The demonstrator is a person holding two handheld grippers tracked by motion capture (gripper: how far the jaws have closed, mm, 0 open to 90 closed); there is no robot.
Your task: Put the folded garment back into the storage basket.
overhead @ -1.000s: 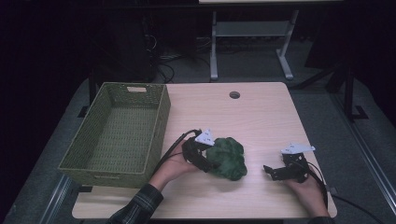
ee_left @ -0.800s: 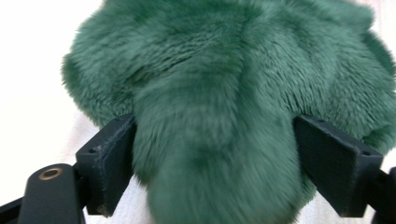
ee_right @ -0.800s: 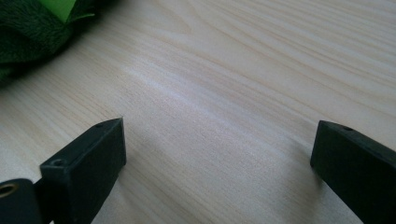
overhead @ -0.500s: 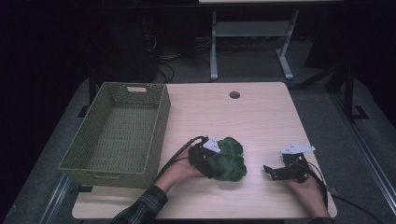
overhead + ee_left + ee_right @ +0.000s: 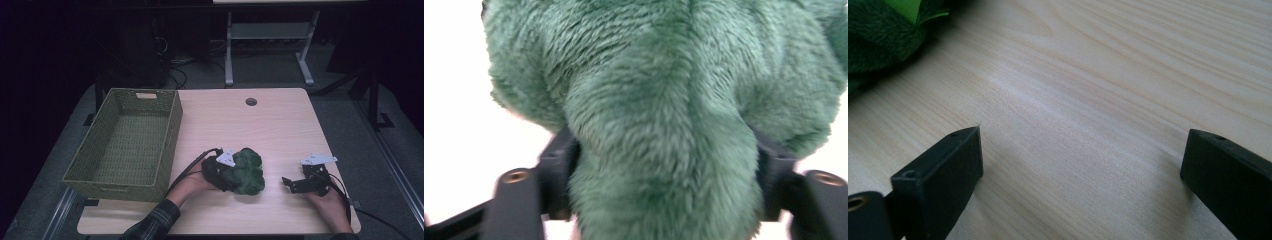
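Note:
A green plush toy (image 5: 248, 171) lies on the wooden table (image 5: 280, 130), near its front edge. My left gripper (image 5: 230, 175) reaches into the plush from the left. In the left gripper view the fuzzy green plush (image 5: 664, 90) bulges between the two black jaws and touches both of them. These jaws have just been closing, with the plush between them. My right gripper (image 5: 288, 184) rests on the table to the right of the plush, apart from it. Its jaws stand open (image 5: 1080, 150) over bare wood, and an edge of the plush (image 5: 878, 35) shows at the far left.
A green woven basket (image 5: 117, 187) stands at the left of the table, with nothing in it. A round cable hole (image 5: 251, 101) sits near the far edge. A metal frame stands on the floor behind the table.
My left gripper has pushed to the right into the plush, and its jaws now sit around it. The right hand has stayed put.

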